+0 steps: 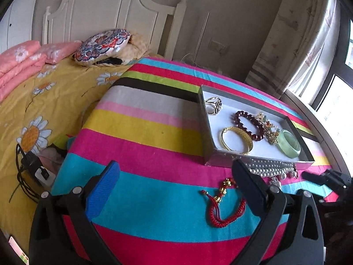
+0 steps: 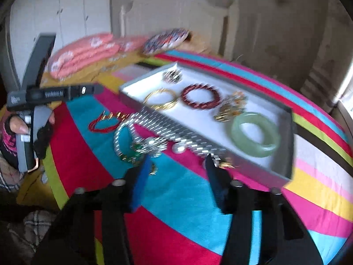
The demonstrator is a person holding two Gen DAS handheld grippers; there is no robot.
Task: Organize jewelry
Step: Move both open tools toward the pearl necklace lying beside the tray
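A shallow grey rectangular box with a white floor [image 1: 222, 154] sits on a table under a bright striped cloth [image 1: 143, 132], and it serves as the landmark here. Inside the box lie five pieces: one silver ring cluster with a dark stone [image 1: 213, 106] at its far corner, one dark red bead bracelet [image 1: 249, 122] in the middle, one gold bangle [image 1: 237, 141] by its near wall, one small gold-and-pastel bead bracelet [image 1: 268, 130] beside the red beads, and one pale green jade bangle [image 1: 289, 144] at the end nearest the window. Outside, touching the box's near wall, one multi-strand pearl necklace [image 1: 271, 169] trails onto the cloth; one red braided cord bracelet with gold charms [image 1: 220, 205] lies just in front of the box. The left hand-held gripper [image 1: 176, 190] hovers with its jaws wide apart, holding nothing. The right hand-held gripper [image 2: 178, 172], blurred, has its jaws parted over the pearls [image 2: 167, 132], holding nothing.
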